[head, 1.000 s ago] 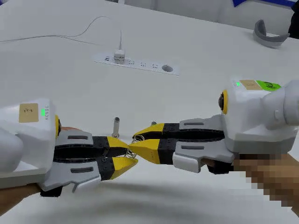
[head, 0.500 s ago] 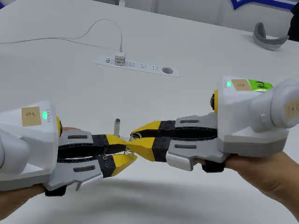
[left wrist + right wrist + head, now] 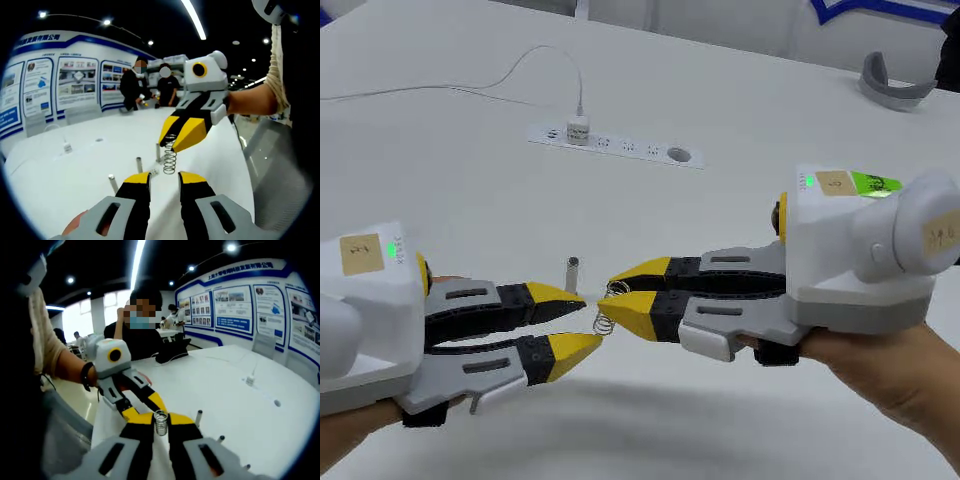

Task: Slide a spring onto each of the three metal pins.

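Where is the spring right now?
Head view, centre: spring hangs from the right hand-held gripper, facing the open left hand-held gripper, near a metal pin.

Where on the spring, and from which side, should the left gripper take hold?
Pinch across the free lower coils of the spring. Its upper end is clamped in the right gripper, so the open left gripper should probably come straight from the opposite side.

A showroom-like hall — blue-framed display boards (image 3: 235, 310), long white table (image 3: 450, 170).
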Demonstrator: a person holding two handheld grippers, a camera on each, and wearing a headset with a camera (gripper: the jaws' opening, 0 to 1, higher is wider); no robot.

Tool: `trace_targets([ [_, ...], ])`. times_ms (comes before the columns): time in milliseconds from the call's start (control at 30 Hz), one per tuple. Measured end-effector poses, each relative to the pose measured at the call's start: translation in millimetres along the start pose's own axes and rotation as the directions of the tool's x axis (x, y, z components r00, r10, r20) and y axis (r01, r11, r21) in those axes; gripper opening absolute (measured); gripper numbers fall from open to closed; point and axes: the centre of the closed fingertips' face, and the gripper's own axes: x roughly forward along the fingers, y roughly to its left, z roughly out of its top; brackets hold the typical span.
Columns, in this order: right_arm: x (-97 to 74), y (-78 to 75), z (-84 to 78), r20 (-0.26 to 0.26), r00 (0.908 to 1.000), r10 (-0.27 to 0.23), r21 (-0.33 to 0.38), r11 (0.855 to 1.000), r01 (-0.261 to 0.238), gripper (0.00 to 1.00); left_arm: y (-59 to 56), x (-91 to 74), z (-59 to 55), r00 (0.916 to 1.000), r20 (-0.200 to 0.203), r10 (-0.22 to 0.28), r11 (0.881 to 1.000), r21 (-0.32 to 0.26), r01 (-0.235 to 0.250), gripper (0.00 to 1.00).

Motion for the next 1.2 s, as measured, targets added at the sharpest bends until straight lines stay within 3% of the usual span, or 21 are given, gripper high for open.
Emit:
trace_targets([
  [400, 1.1, -12.9, 5.0, 0.007, 0.9996, -0.029, -0.011, 1.0, 0.029, 0.12, 6.3, -14.8, -14.9, 0.997, -0.032, 0.07, 0.997, -0.04, -0.072, 0.35],
  [767, 4.2, -33.0, 15.0, 0.017, 0.9973, -0.071, -0.025, 0.997, 0.072, 0.12, 11.1, -19.3, -18.3, 0.992, -0.043, 0.119, 0.992, -0.046, -0.121, 0.5],
  [933, 10.0, -44.6, 23.8, 0.035, 0.9941, -0.102, -0.022, 0.994, 0.103, 0.12, 12.4, -20.2, -20.1, 0.9902, -0.046, 0.132, 0.99, -0.048, -0.134, 0.52],
  [1200, 30.5, -60.8, 24.7, 0.034, 0.9911, -0.129, -0.016, 0.991, 0.129, 0.12, 12.1, -22.2, -24.6, 0.9881, -0.052, 0.145, 0.987, -0.058, -0.148, 0.56],
])
